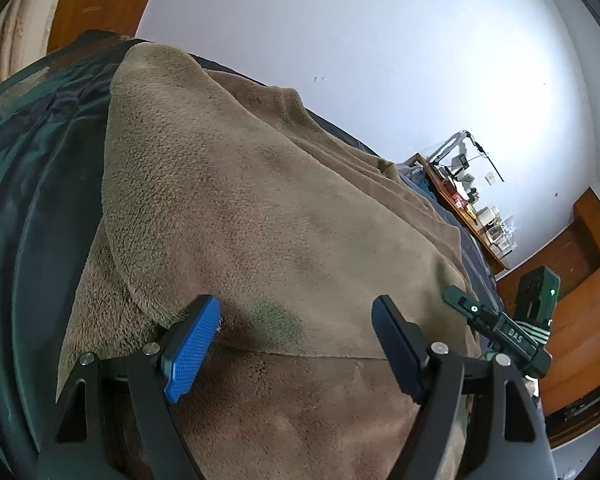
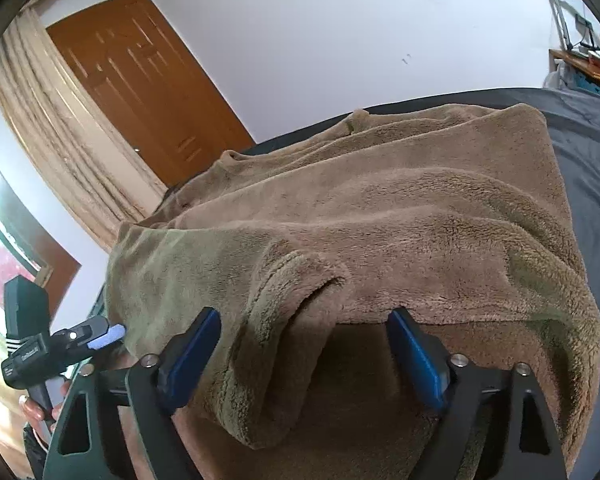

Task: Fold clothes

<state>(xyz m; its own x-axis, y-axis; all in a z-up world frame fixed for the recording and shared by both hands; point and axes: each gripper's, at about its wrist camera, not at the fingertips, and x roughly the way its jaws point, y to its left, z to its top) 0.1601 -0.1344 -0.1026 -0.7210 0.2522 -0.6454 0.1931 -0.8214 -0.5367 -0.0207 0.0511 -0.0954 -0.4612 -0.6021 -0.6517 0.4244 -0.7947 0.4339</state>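
Both grippers tilt down, jaws spread over the brown fleece garment (image 1: 260, 200): left gripper (image 1: 296, 344), right gripper (image 2: 304, 344); only the right view shows a hand (image 2: 40, 410).

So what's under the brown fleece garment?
The brown fleece garment lies on a dark grey bed cover, which shows past its edges. Whatever sits beneath its folded layers is covered.

From my seat I can read only one marking: the white letters "DAS" on the dark body of the right gripper (image 1: 458, 300), seen from the left wrist view. A white label on the left gripper (image 2: 108, 334) in the right wrist view is too blurred to read.
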